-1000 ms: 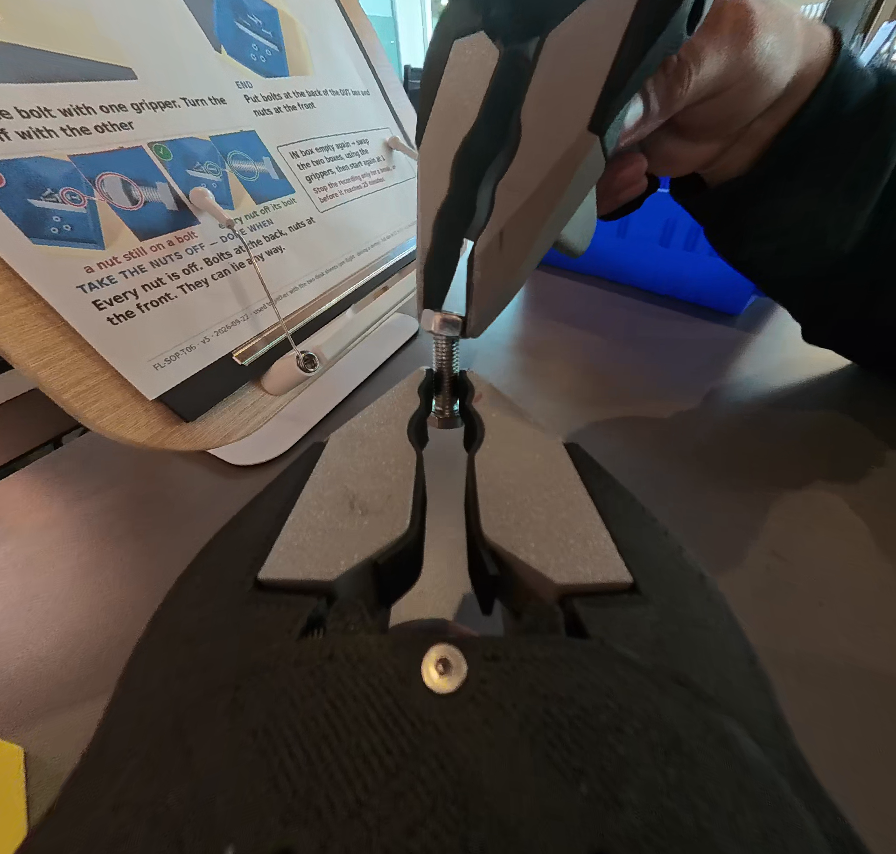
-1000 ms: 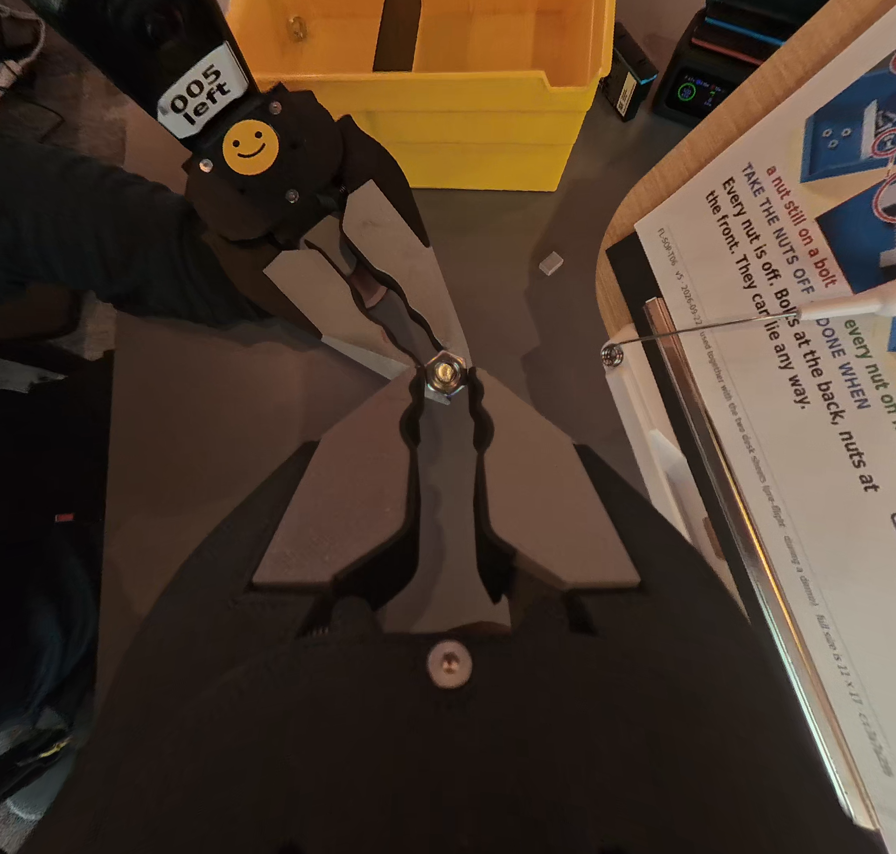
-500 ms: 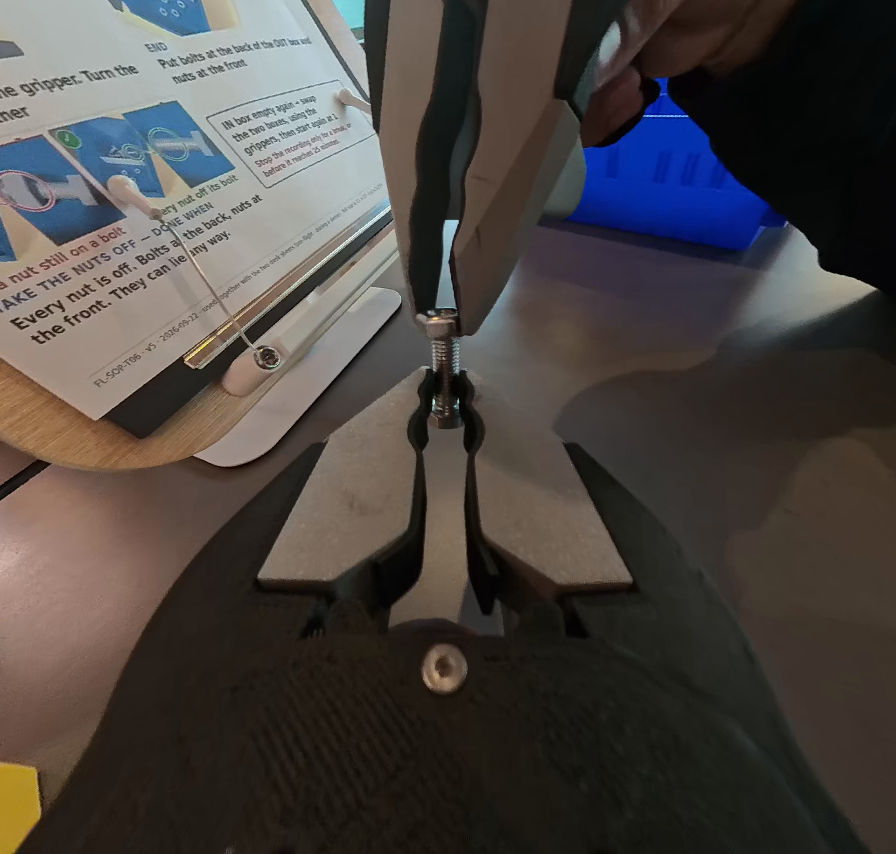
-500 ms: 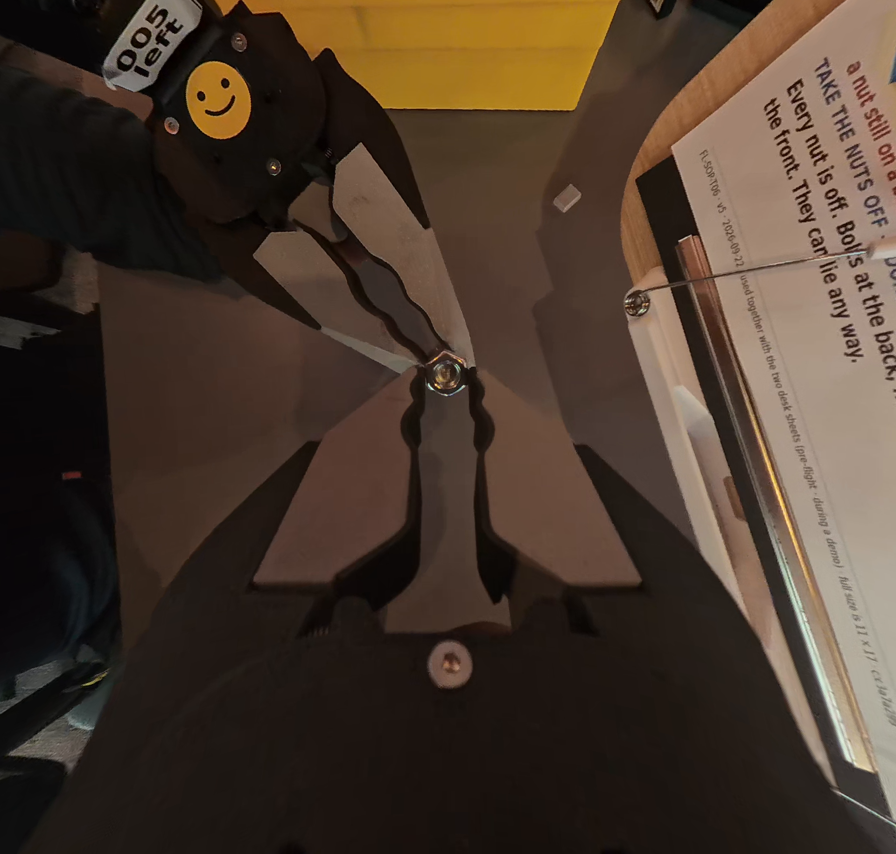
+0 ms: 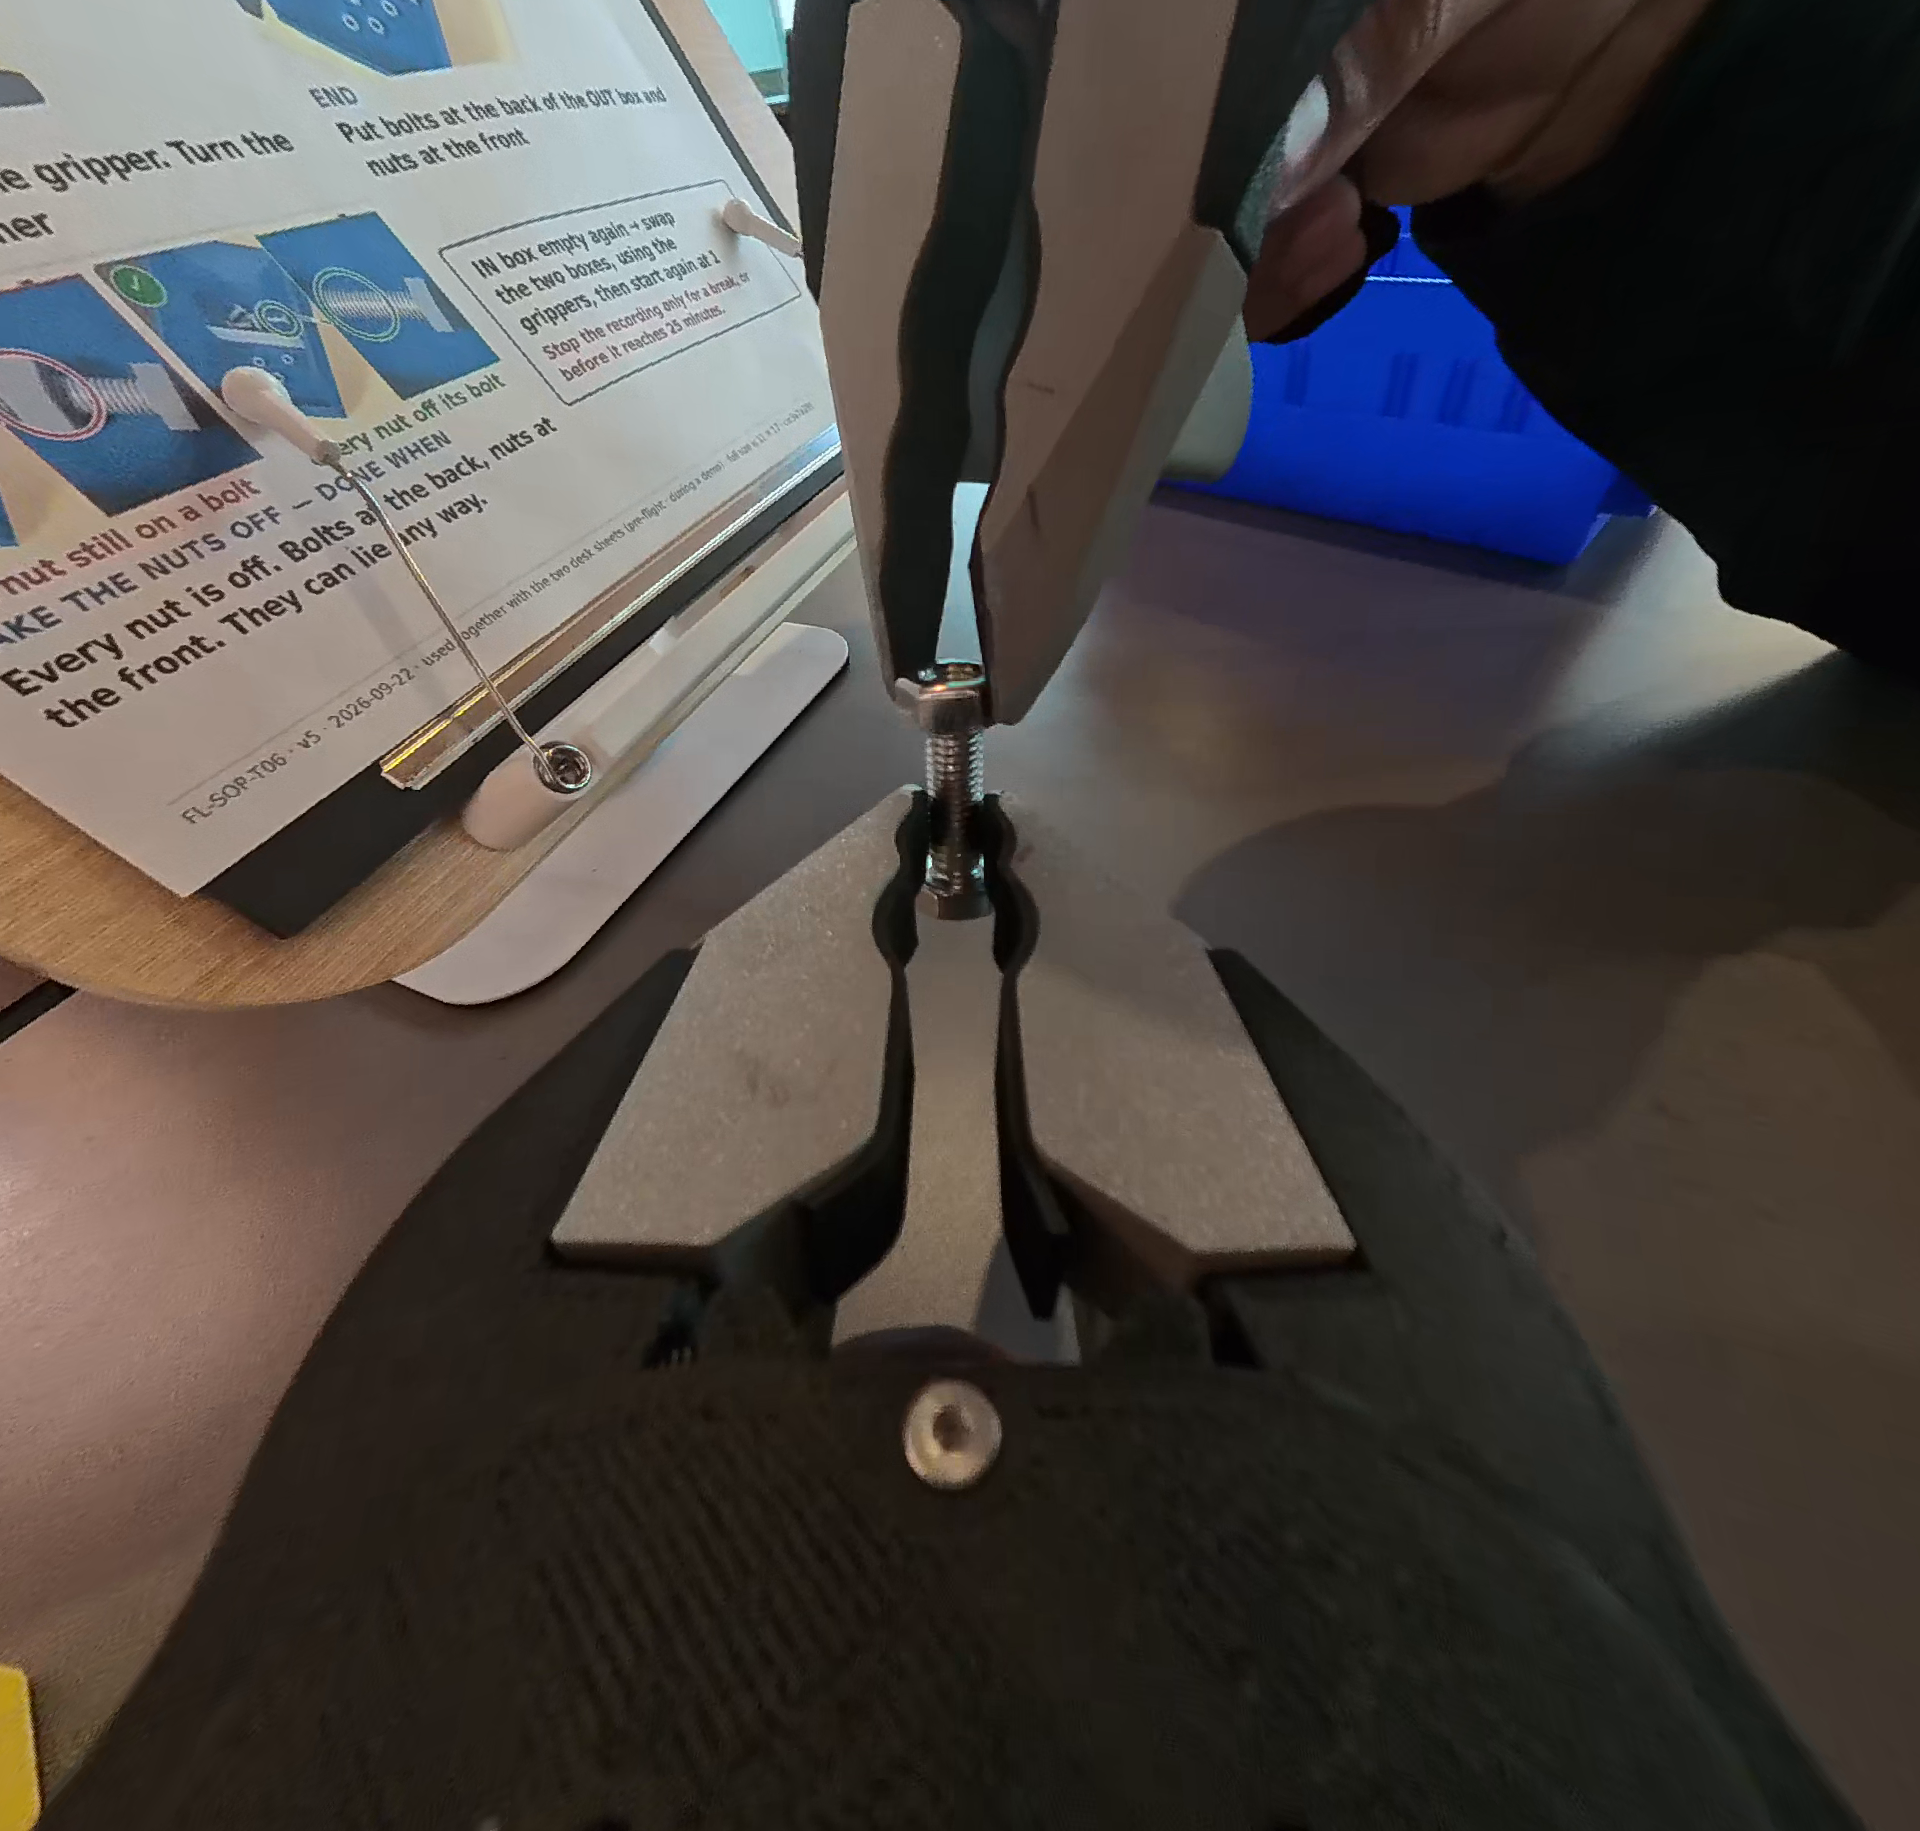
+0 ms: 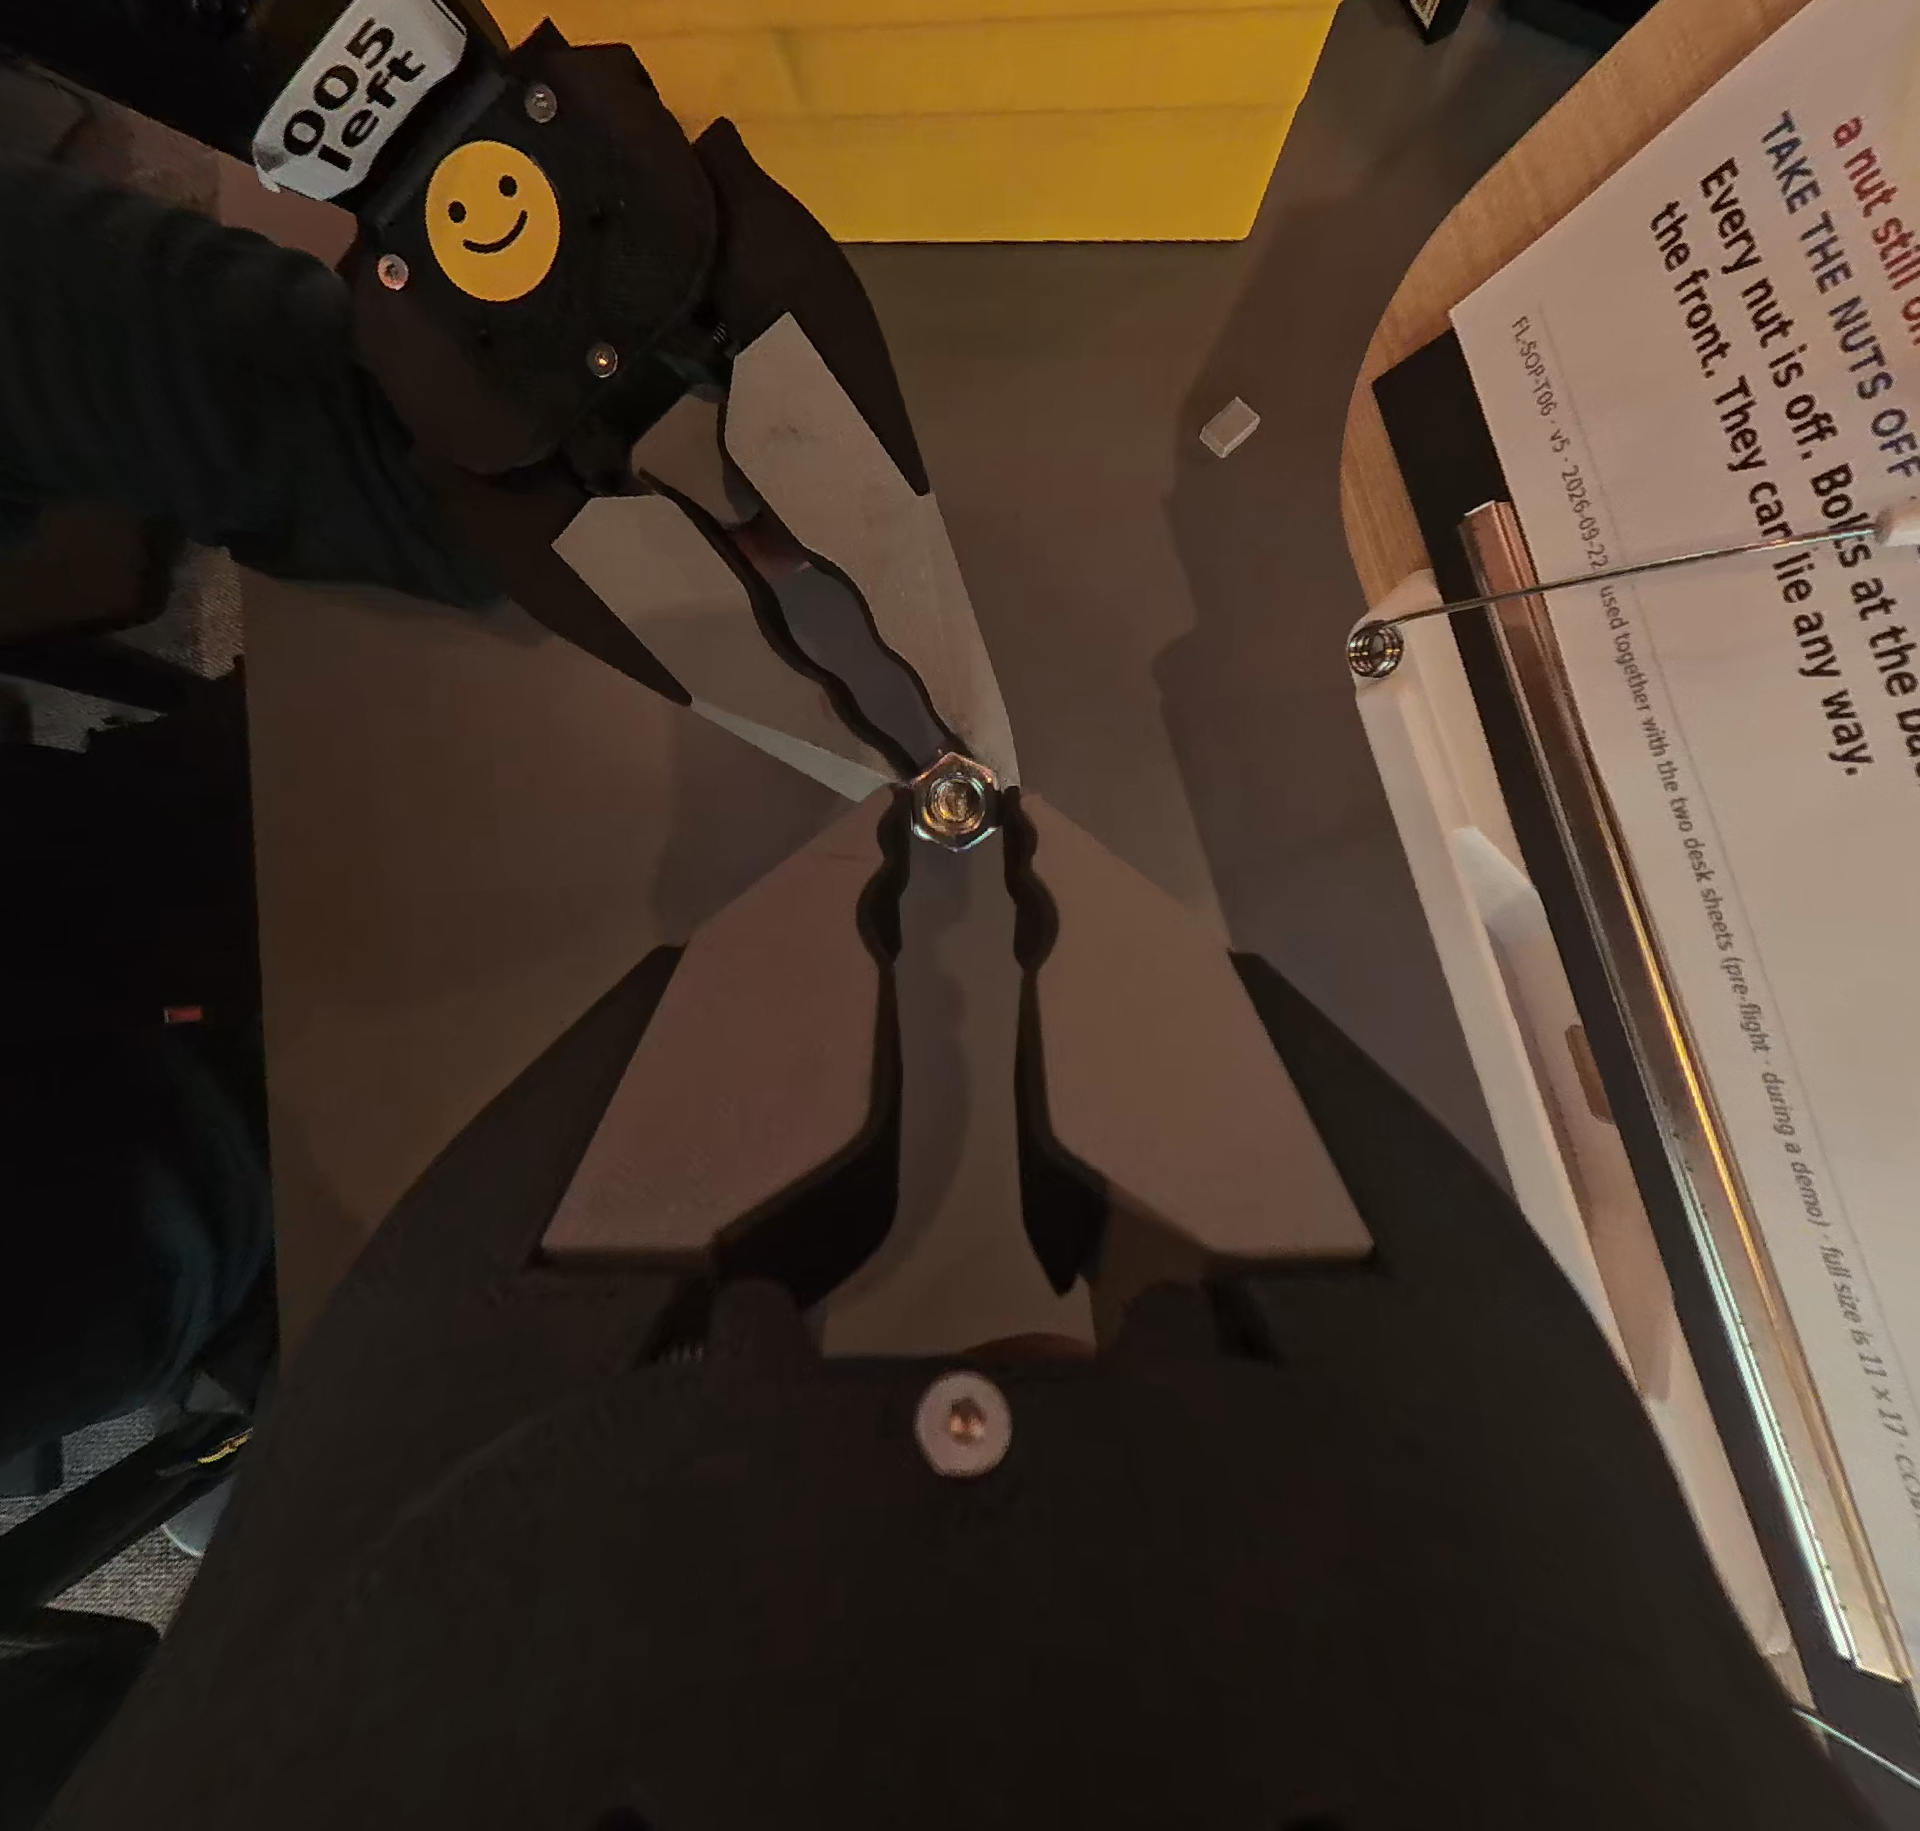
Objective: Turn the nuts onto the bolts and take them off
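Note:
A silver bolt (image 5: 953,779) stands upright above the dark table. My left gripper (image 5: 956,851) is shut on its lower end. A hex nut (image 5: 940,698) sits at the bolt's top, and the right gripper (image 5: 943,685) comes down from above, shut on it. In the right wrist view I look straight down on the nut (image 6: 951,813) with the bolt's end in its hole. My right gripper (image 6: 951,820) clamps it. The left gripper (image 6: 940,768) reaches in from the upper left, with a yellow smiley sticker on its body. A hand holds the right gripper.
An instruction sheet on a wooden stand (image 5: 312,493) stands close on the left, and shows on the right in the right wrist view (image 6: 1621,742). A yellow box (image 6: 883,88) lies beyond the grippers. A blue box (image 5: 1403,431) is at the back. A small white block (image 6: 1229,427) lies on the table. My two grippers' fingertips are within a few centimetres of each other. My left gripper's tips are some 15 cm from the small white block (image 6: 1229,427).
Both grippers stay shut on the bolt and nut. The pair has shifted and turned a little over the table, so the stand and the yellow box slid in the views.

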A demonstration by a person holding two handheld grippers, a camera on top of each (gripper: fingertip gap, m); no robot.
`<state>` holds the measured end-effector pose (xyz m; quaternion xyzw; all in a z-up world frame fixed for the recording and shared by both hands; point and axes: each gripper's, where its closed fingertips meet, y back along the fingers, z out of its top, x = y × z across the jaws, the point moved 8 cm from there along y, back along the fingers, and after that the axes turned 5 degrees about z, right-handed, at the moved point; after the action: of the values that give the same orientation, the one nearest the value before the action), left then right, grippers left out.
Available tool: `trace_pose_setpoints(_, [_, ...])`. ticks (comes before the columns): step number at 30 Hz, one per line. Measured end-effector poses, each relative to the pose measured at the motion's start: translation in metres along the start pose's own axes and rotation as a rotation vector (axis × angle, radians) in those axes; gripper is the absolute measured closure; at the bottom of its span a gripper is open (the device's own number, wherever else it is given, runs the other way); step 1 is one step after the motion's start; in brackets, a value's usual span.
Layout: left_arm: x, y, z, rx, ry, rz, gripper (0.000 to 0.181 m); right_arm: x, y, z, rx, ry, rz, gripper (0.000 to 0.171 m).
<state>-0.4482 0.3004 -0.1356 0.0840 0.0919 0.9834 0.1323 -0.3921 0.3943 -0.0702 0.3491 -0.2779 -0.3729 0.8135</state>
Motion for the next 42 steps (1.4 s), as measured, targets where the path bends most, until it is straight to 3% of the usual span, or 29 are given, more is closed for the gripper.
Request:
trace_pose_setpoints(16, [0.000,0.001,0.002,-0.037,0.049,-0.031,0.175,0.000,0.000,0.000,-0.013,-0.001,0.027,0.153])
trace_pose_setpoints(21, [0.002,0.001,0.002,-0.045,0.069,-0.043,0.174,0.001,0.007,0.003,-0.059,0.002,0.009,0.143])
trace_pose_setpoints(25, [0.004,0.001,0.000,-0.056,0.128,-0.098,0.174,0.003,0.022,0.005,-0.201,0.029,-0.027,0.127])
trace_pose_setpoints(30, [0.005,0.005,0.003,-0.098,0.163,-0.120,0.174,0.015,0.030,-0.018,-0.456,0.058,-0.085,0.123])
trace_pose_setpoints(35, [0.002,0.004,0.004,-0.121,0.203,-0.168,0.174,0.035,0.016,-0.056,-0.706,0.034,-0.162,0.122])
trace_pose_setpoints(42, [-0.004,0.003,0.007,-0.149,0.220,-0.232,0.174,0.044,0.002,-0.064,-0.842,0.012,-0.154,0.106])
